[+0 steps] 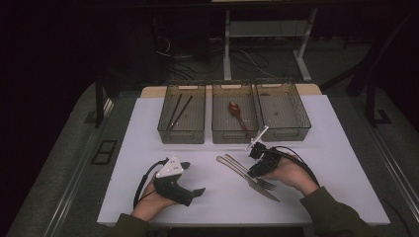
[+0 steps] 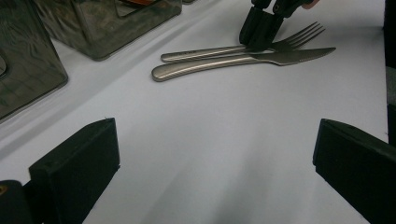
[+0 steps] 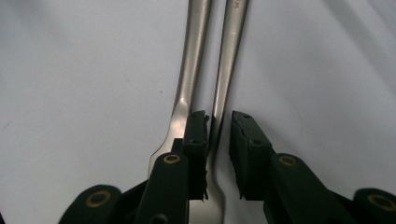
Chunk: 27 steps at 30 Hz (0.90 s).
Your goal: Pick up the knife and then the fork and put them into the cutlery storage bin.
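Right claw is down on the worktop, jaws narrowed either side of the fork neck, a sliver of gap showing, not clamped. Knife lies touching its left jaw. Left claw rests spread wide, holding nothing.

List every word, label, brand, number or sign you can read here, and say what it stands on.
Nothing here can be read for certain.
Fork: small reddish marks at the top of its handle in the right gripper view, cut off by the edge and too blurred to read.
Knife, spoon, chopsticks and the three bins: no lettering shows.
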Each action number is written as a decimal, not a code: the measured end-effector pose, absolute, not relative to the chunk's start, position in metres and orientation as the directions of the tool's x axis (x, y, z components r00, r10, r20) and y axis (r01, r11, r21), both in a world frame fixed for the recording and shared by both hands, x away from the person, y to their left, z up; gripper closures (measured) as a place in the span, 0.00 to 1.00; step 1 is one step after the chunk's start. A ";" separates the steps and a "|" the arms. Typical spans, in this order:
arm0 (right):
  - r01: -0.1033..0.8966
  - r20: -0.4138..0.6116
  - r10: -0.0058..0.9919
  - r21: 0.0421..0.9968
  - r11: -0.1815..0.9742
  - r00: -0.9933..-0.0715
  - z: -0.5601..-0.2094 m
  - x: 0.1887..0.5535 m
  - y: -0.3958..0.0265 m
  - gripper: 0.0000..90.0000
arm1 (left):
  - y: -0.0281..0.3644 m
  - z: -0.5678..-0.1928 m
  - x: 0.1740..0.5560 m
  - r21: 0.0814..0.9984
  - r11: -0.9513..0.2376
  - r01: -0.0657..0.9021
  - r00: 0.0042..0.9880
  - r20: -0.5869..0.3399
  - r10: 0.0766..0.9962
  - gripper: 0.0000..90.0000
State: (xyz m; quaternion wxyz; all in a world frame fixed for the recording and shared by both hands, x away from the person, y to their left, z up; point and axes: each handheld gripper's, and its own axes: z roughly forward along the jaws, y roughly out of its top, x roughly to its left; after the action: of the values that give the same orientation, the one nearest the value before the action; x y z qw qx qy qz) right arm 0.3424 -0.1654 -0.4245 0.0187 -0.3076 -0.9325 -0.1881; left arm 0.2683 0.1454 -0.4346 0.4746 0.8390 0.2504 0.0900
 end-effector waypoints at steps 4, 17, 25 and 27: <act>0.570 0.131 0.561 0.331 0.752 -0.817 -0.424 0.341 -0.162 0.85 | 0.145 -0.435 0.268 0.843 -0.423 0.332 0.859 -0.086 0.504 0.00; 0.527 0.017 0.542 0.266 0.807 -0.840 -0.422 0.336 -0.147 0.88 | 0.145 -0.435 0.268 0.842 -0.427 0.332 0.860 -0.084 0.503 0.00; 0.525 -0.005 0.544 0.255 0.812 -0.839 -0.421 0.335 -0.144 0.92 | 0.146 -0.435 0.268 0.842 -0.425 0.332 0.858 -0.084 0.506 0.00; 0.526 -0.002 0.545 0.258 0.811 -0.839 -0.421 0.335 -0.145 0.92 | 0.146 -0.434 0.268 0.841 -0.427 0.334 0.858 -0.084 0.506 0.00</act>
State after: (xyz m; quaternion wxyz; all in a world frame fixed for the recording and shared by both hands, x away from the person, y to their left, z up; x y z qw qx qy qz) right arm 0.3348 -0.1449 -0.4210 -0.0379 -0.2816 -0.9507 -0.1244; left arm 0.2678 0.1459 -0.4345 0.4733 0.8397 0.2500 0.0912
